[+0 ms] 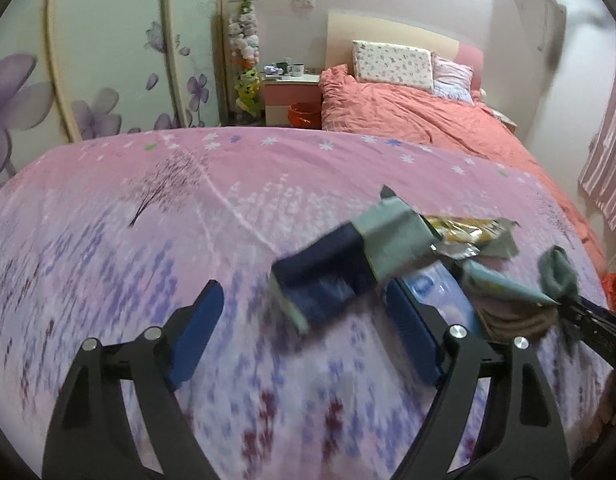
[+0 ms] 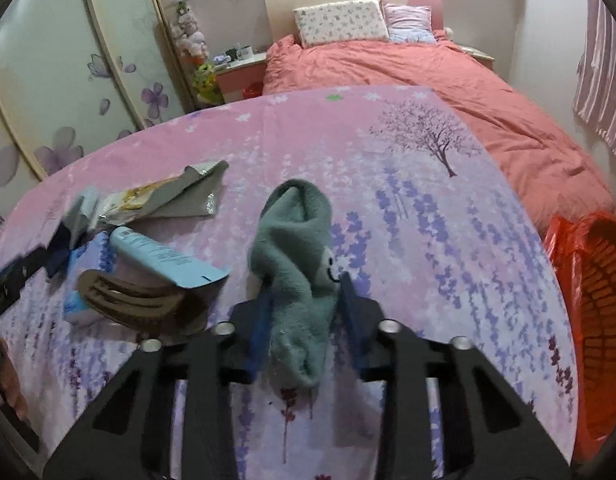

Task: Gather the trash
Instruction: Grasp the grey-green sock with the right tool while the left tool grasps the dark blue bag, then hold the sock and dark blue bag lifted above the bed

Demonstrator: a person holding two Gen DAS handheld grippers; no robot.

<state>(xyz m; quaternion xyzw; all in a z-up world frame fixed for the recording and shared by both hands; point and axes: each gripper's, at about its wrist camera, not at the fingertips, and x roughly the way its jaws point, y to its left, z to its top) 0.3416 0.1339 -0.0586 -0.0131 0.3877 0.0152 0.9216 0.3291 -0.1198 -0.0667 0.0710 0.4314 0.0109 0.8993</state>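
Observation:
On the pink flowered bedspread [image 1: 148, 240] lies a dark blue wrapper [image 1: 327, 276] with a grey silver inside, blurred. My left gripper [image 1: 304, 296] stands open around it. The wrapper is close to the right pad [image 1: 411, 332] and well apart from the left one. My right gripper [image 2: 306, 286] is shut on a grey-green fleece sock [image 2: 296, 236] with a smiley face, and the sock bunches between its blue pads. A yellow snack wrapper [image 2: 168, 200], a light blue tube [image 2: 160, 256], a brown hair claw [image 2: 136, 300] and a tissue pack [image 2: 80, 292] lie in a heap left of the sock.
An orange basket [image 2: 599, 300] lined with an orange bag stands at the bed's right edge. Beyond the bedspread lie a coral duvet [image 2: 427, 80] and pillows [image 2: 339, 20]. A nightstand [image 1: 292, 92] with mugs and a flowered wardrobe [image 1: 88, 60] stand at the back left.

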